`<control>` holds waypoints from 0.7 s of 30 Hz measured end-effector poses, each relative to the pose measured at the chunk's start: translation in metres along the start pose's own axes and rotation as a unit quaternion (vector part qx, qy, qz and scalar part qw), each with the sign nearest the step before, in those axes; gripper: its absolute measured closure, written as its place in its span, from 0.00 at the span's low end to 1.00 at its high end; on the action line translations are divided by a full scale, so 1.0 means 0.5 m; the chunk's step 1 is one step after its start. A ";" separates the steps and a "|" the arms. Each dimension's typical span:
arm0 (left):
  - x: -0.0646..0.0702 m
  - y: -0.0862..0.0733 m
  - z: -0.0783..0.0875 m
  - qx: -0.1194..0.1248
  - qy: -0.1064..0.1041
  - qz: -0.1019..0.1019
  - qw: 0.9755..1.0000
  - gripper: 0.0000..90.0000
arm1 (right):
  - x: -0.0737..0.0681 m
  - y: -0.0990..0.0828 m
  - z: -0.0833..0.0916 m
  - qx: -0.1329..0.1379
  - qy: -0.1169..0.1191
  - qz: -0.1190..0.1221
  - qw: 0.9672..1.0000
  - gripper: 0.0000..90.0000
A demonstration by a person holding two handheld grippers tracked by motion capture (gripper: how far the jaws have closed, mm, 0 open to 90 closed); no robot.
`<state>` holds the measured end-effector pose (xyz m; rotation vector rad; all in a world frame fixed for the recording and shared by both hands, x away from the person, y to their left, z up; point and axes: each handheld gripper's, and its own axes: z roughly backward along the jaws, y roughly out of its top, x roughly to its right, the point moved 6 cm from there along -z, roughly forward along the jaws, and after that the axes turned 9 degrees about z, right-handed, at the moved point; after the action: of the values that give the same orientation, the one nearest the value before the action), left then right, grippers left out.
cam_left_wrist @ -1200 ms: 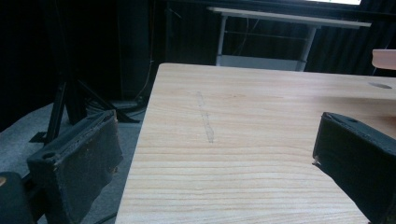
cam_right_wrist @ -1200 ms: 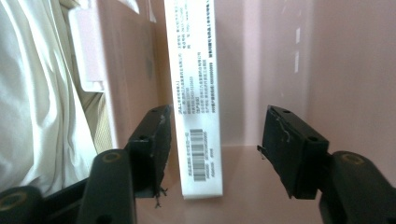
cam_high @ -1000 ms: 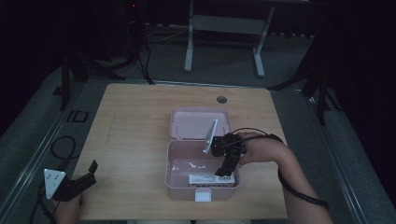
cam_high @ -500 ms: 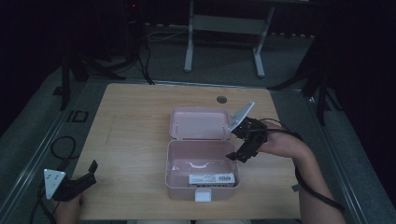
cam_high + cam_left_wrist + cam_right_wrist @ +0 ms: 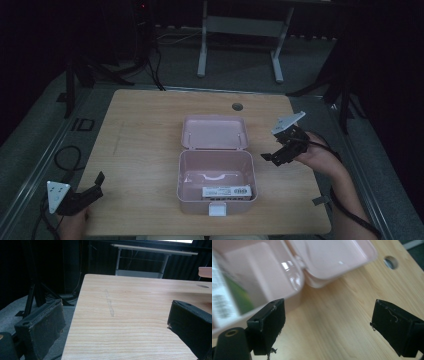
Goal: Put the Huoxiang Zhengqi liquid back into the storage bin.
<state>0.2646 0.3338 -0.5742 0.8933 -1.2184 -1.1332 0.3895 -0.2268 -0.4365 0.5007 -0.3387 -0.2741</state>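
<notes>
Pink plastic, the box [image 5: 216,180] sits open mid-table [image 5: 145,130], lid [image 5: 215,132] laid flat behind it and a white labelled packet [image 5: 226,191] inside. Just right of it the right gripper [image 5: 272,157] has just been opening, nothing between its jaws; the left gripper [image 5: 95,182] rests at the near left corner, jaws apart.

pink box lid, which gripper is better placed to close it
Right. The right gripper hangs open just beside the pink box and its lid; the left gripper sits at the table's near left corner, far off.
</notes>
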 end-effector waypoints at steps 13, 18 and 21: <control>-0.001 0.000 0.000 0.000 0.000 0.001 1.000 0.01 | 0.023 -0.112 -0.101 0.042 -0.053 -0.083 0.994 0.13; 0.000 0.000 0.000 -0.001 -0.001 0.001 1.000 0.01 | 0.016 -0.149 -0.137 0.052 -0.065 -0.104 0.991 0.13; 0.000 0.000 0.000 -0.001 -0.001 0.001 1.000 0.01 | 0.010 -0.169 -0.152 0.067 -0.066 -0.122 0.988 0.13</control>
<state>0.2645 0.3338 -0.5742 0.8898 -1.2200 -1.1336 0.4083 -0.2675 -0.5409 0.6586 -0.4268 -0.5252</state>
